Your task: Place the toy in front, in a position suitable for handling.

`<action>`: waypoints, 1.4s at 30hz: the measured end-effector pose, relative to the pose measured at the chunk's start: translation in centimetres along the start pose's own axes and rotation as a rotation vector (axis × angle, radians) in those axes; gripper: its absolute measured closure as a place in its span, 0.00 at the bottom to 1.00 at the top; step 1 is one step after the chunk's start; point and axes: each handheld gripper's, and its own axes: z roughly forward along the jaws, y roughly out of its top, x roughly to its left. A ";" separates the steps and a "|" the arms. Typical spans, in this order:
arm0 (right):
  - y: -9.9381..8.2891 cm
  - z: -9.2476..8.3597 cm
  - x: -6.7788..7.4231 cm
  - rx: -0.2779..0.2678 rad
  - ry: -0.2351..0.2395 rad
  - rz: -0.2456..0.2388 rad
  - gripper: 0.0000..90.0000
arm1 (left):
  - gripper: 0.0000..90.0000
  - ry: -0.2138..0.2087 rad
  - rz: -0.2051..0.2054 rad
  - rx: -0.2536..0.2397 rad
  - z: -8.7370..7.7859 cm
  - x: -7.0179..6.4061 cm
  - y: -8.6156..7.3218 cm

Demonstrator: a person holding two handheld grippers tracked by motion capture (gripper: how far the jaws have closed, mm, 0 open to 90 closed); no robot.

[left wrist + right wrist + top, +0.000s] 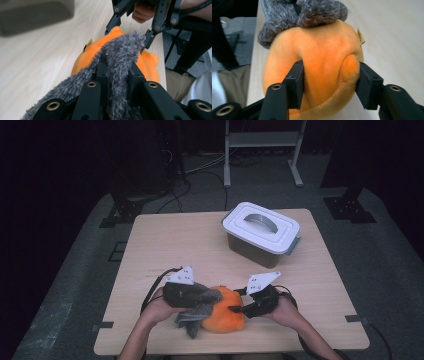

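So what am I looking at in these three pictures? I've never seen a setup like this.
There is no robot: a person at a wooden table holds a hand-worked gripper in each hand. The wide picture comes from a camera above the table. The other two come from small cameras riding on each gripper, looking along its black jaws.

On the table sit a lidded plastic box and an orange plush toy with a grey fuzzy part. The left gripper is shut on the grey fuzzy part. The right gripper has its jaws pressed into the orange plush toy from both sides, denting it, so it is gripping the toy's body.
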 end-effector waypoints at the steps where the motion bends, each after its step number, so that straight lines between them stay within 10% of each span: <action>1: 0.1 -0.2 -0.1 -0.009 -0.009 -0.004 0.51 | 0.85 -0.004 0.006 -0.005 0.1 -0.1 0.4; 13: -0.6 0.0 0.2 0.024 -0.028 -0.051 0.50 | 0.85 -0.021 -0.026 0.010 0.9 0.9 -1.2; 20: -0.1 0.2 0.7 0.028 -0.038 -0.073 0.48 | 0.84 0.023 -0.114 0.005 -0.5 2.0 -3.2; 31: 0.4 -0.1 1.0 0.051 -0.076 -0.118 0.48 | 0.85 0.009 -0.009 0.002 0.8 0.8 0.5; 42: 0.1 -0.5 0.8 0.032 -0.075 -0.093 0.42 | 0.84 0.012 -0.082 0.030 0.9 1.6 -1.8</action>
